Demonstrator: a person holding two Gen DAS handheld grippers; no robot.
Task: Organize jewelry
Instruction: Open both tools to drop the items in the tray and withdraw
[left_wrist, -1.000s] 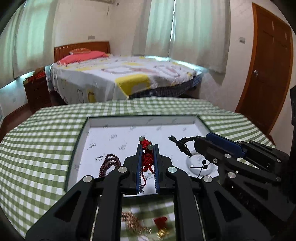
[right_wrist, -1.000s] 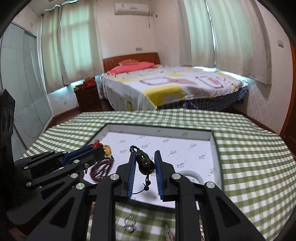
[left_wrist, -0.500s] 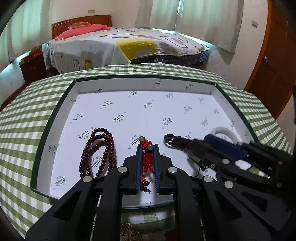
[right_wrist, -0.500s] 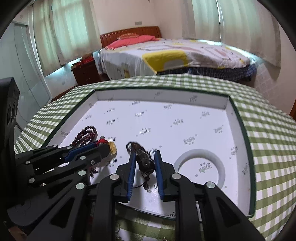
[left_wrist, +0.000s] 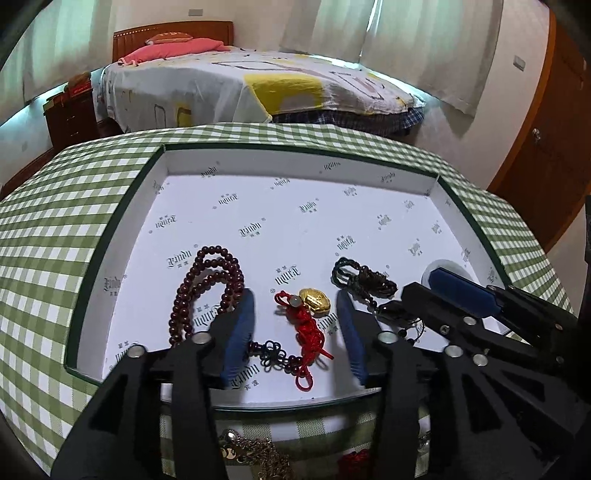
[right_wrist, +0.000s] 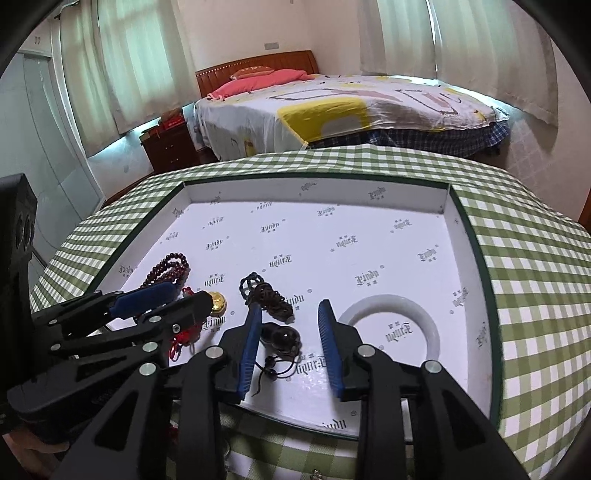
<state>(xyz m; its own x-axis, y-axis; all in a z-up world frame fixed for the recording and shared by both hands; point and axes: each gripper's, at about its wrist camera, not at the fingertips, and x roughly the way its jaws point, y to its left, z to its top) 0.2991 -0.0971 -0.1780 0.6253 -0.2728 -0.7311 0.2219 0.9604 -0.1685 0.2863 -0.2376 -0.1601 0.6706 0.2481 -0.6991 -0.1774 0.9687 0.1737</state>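
The left claw is opening, its jaws clear of the red knotted charm lying limp between them, near the front of the white box. The right claw is opening astride a dark beaded cord. Both pieces look light, floppy and tangle-prone; pinch each at its knot.

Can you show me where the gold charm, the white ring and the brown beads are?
Gold charm (left_wrist: 314, 302): left wrist view, middle of the shiny gold piece.
White ring (right_wrist: 433, 338): right wrist view, its right-hand band.
Brown beads (left_wrist: 212, 266): left wrist view, top of the bead loop.
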